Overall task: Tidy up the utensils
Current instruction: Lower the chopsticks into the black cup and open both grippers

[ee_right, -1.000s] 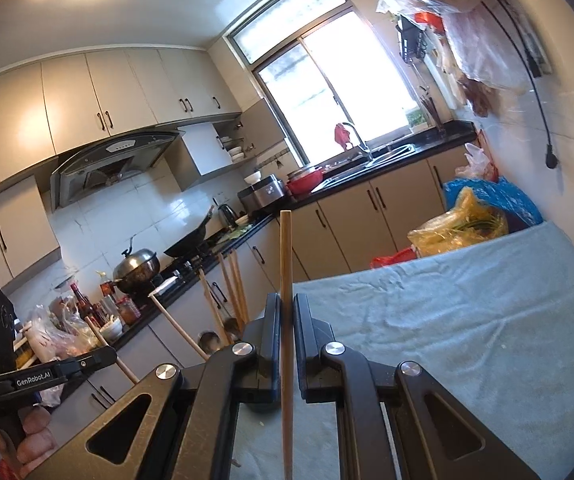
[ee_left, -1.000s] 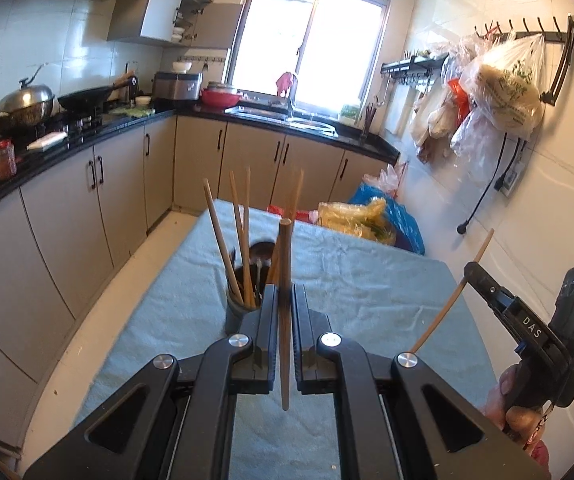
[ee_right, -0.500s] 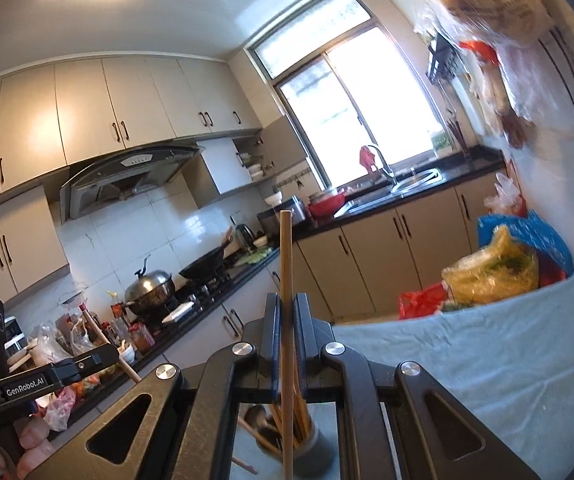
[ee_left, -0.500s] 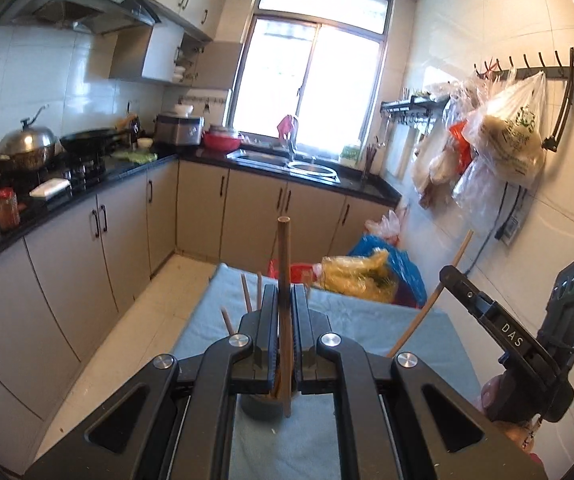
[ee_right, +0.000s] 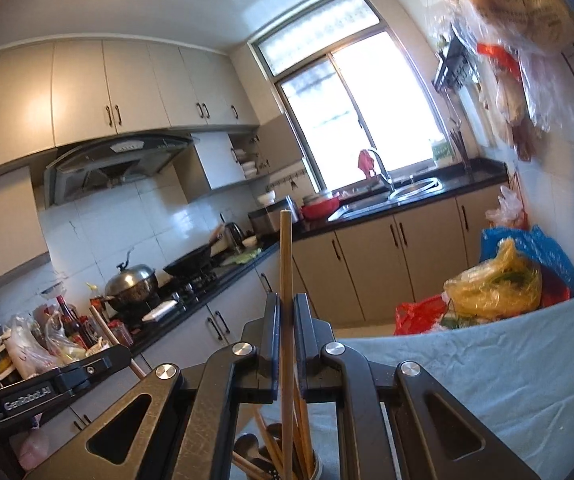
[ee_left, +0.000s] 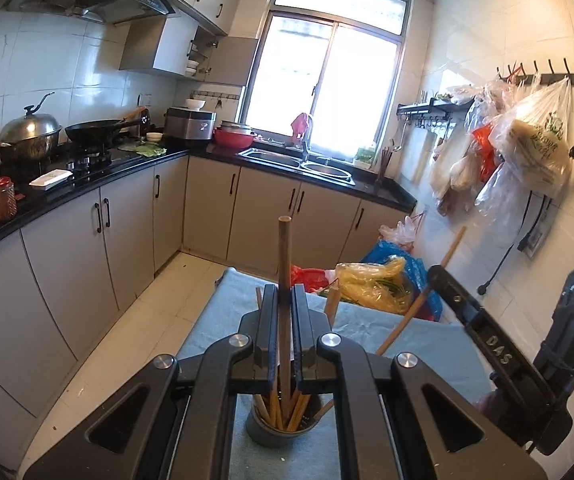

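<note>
My left gripper (ee_left: pixel 283 292) is shut on a brown wooden chopstick (ee_left: pixel 284 248) that stands upright between its pads. Right beneath its jaws a dark grey holder (ee_left: pixel 275 434) with several chopsticks stands on the blue-clothed table (ee_left: pixel 419 344). In the right wrist view, my right gripper (ee_right: pixel 287 300) is shut on a second upright chopstick (ee_right: pixel 285 256), whose lower end hangs over the same holder (ee_right: pixel 315 466). Each gripper shows in the other's view: the right gripper (ee_left: pixel 435 274) with its slanted stick at the right, the left gripper (ee_right: pixel 121 354) at the lower left.
Plastic bags (ee_left: pixel 375 280) lie at the table's far end. More bags (ee_left: pixel 527 148) hang on the tiled wall to the right. A black counter (ee_left: pixel 87 180) with pots and jars runs along the left, and bare floor (ee_left: pixel 155 316) lies between it and the table.
Both grippers have risen and moved over the holder with their chopsticks. The holder, earlier ahead of the jaws, now sits right under them in both views.
</note>
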The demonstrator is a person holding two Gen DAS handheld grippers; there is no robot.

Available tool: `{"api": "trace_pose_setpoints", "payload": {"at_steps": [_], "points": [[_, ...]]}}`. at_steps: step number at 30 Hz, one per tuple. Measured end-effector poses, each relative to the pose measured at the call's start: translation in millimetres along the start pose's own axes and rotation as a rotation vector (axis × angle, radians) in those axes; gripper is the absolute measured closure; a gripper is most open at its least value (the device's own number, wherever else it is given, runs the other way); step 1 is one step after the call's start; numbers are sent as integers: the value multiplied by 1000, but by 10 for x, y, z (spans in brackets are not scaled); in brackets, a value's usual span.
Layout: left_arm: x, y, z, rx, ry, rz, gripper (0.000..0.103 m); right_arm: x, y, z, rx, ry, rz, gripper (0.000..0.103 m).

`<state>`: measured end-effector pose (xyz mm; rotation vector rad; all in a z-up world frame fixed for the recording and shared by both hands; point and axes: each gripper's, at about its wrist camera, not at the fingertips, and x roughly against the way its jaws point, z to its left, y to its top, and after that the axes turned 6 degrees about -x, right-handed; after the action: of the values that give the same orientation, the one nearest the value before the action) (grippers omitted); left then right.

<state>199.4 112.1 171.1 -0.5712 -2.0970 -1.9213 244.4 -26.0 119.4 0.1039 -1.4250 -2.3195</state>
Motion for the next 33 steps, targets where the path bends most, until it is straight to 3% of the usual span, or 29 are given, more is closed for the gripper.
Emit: {"api": "trace_pose_setpoints", "payload": {"at_steps": [12,20,23,25,33], "points": [[-236,-249,73,-10,20,50,97,-331,-416,-95,60,-51,98,96],[-223,-269,163,21,21,73,97,-343,-443,-167,27,-33,161,95],[-162,-248,182,30,15,66,90,-279,-400,-132,40,-25,158,91],[-112,-237,188,33,18,55,78,-238,-370,-98,42,-19,157,85],[179,-203,167,28,17,19,78,93,-210,44,50,13,106,84]]}}
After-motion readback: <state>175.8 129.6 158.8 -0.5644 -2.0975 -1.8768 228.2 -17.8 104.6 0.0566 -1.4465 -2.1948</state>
